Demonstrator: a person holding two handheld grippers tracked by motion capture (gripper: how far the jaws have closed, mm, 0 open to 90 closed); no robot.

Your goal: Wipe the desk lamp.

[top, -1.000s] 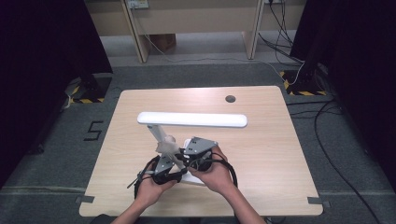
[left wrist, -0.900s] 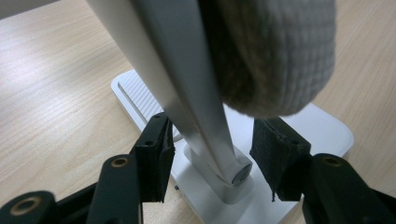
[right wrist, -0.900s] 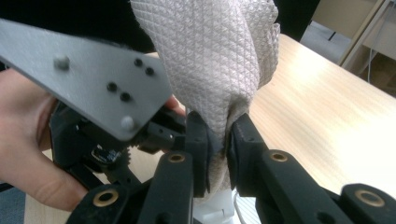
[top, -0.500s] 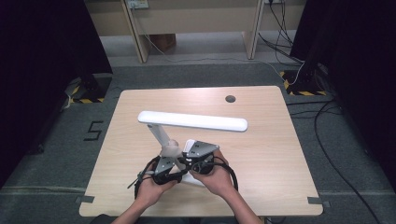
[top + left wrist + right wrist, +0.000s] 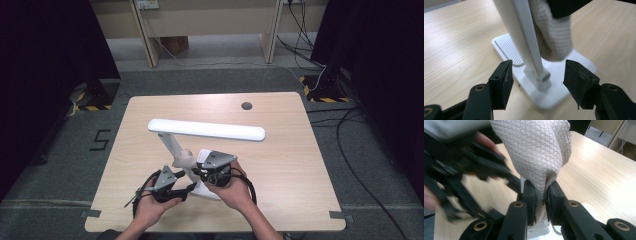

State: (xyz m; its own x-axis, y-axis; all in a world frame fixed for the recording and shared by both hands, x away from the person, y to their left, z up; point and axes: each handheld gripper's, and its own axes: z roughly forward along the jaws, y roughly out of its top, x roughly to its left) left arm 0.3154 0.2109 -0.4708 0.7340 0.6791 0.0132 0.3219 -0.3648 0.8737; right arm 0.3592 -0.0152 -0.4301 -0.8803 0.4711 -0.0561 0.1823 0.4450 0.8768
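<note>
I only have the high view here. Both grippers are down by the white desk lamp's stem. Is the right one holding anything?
Observer: Yes, the right gripper is shut on a beige quilted cloth.
Operator: And the left one?
Observer: The left gripper is open, its jaws on either side of the white desk lamp stem just above the base, not touching it.
Operator: Where's the cloth against the lamp?
Observer: It hangs right beside the stem, above the lamp's flat ribbed base.
</note>
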